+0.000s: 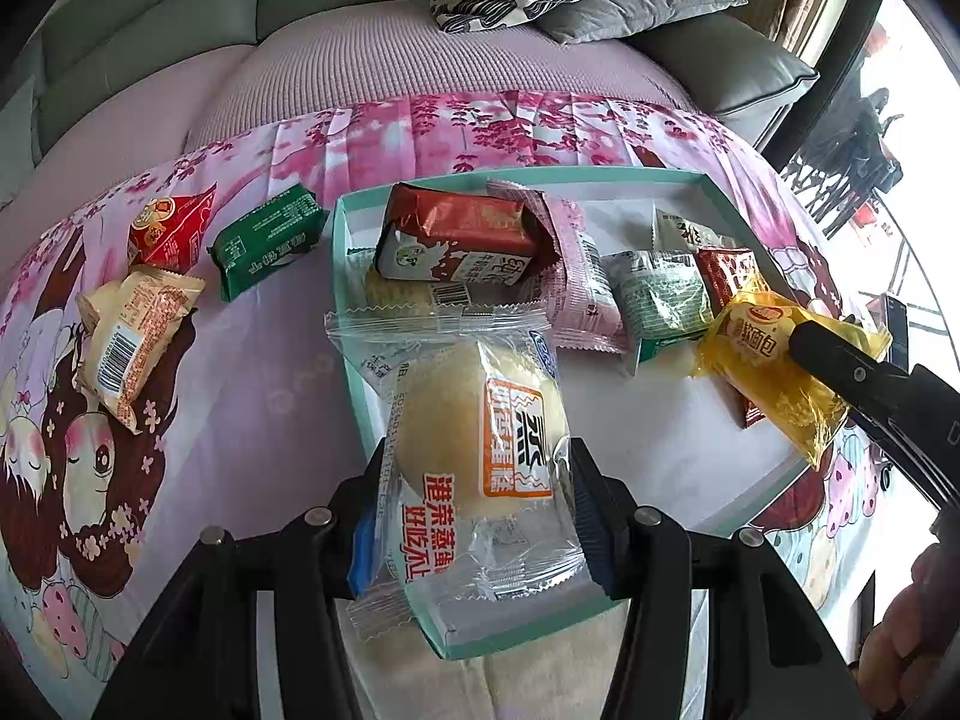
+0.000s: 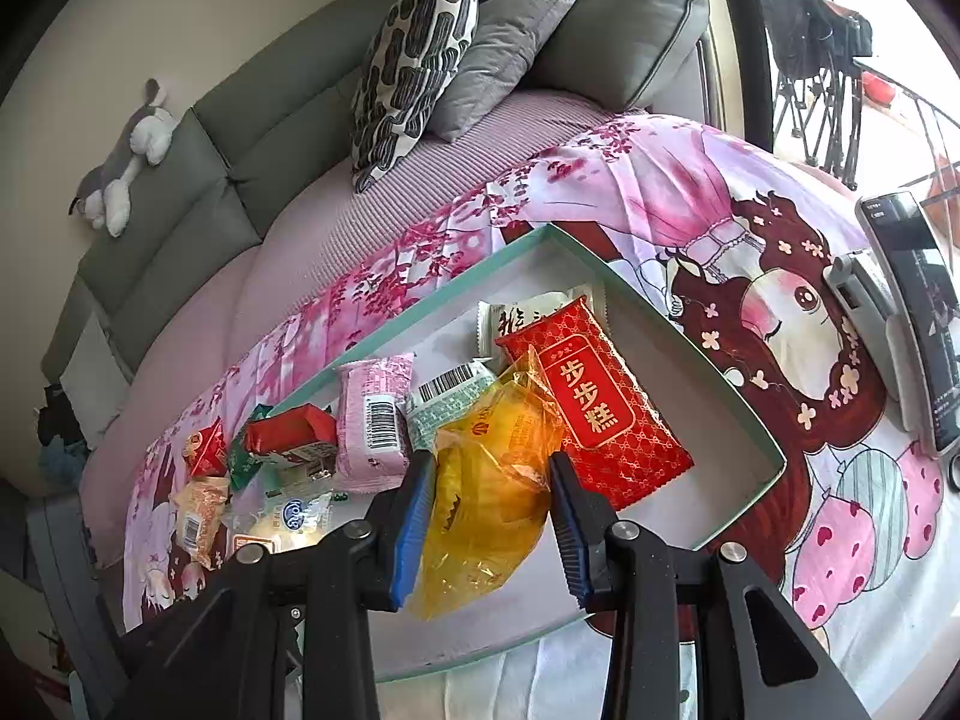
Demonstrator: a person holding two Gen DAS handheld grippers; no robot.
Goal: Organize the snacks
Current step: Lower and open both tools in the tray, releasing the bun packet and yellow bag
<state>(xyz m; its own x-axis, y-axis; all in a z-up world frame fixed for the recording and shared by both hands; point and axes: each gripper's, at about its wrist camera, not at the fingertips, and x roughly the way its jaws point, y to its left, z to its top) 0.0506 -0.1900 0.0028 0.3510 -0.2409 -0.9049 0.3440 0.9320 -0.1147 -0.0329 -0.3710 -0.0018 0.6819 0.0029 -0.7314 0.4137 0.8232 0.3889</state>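
Pink cartoon bedding (image 1: 252,360) carries the teal box (image 1: 708,180). My left claw (image 1: 480,498) grips the steamed cake packet (image 1: 480,438) above its near corner; my right claw (image 2: 492,474) clamps the yellow bread packet (image 2: 486,510) over the middle, both apparently poised for dropping in.

Three snack packets (image 1: 141,348) outside one tray (image 1: 342,276), two pillows (image 2: 414,60).
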